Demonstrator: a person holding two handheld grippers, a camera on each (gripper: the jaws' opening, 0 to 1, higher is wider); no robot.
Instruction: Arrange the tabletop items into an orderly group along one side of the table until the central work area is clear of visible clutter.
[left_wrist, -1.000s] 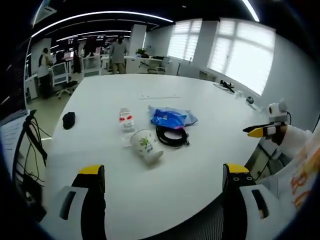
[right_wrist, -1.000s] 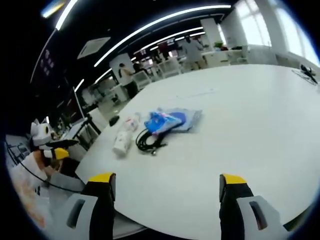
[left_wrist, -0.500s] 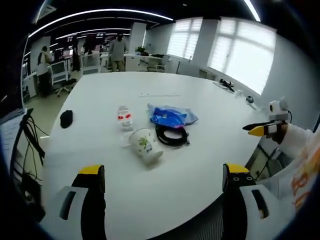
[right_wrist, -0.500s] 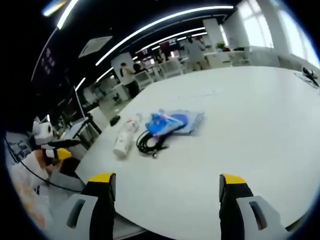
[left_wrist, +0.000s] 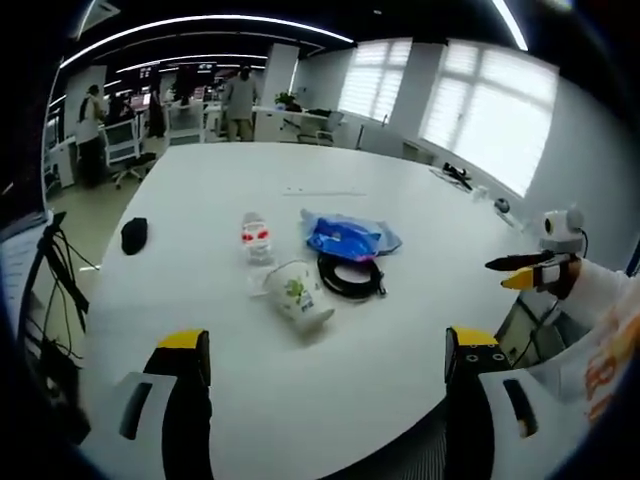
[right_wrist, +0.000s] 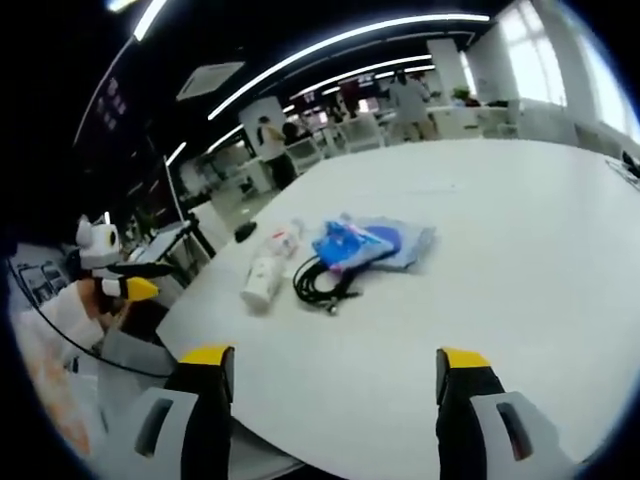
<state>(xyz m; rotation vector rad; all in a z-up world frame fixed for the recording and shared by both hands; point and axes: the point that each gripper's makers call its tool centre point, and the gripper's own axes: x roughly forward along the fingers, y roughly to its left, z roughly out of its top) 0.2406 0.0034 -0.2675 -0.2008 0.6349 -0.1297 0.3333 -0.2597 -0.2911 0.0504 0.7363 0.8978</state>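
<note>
A white cup (left_wrist: 296, 292) with a green print lies on its side near the middle of the white table (left_wrist: 200, 190). Beside it sit a coiled black cable (left_wrist: 350, 276), a blue plastic bag (left_wrist: 350, 237) and a small bottle with a red label (left_wrist: 255, 238). My left gripper (left_wrist: 330, 372) is open at the near table edge, with nothing between its yellow-tipped jaws. In the right gripper view, the cup (right_wrist: 262, 282), cable (right_wrist: 320, 285), bag (right_wrist: 362, 243) and bottle (right_wrist: 285, 240) lie ahead of my open, empty right gripper (right_wrist: 325, 375). Each gripper is well short of the items.
A small black object (left_wrist: 134, 235) lies alone near the table's left edge. The right gripper (left_wrist: 522, 271) is off the table's right edge, and the left gripper (right_wrist: 132, 281) shows in the right gripper view. Black cables (left_wrist: 60, 270) hang there. People stand among desks (left_wrist: 150, 120) beyond.
Both views have shifted slightly with the hands. The items on the table lie where they were, and both grippers stay open.
</note>
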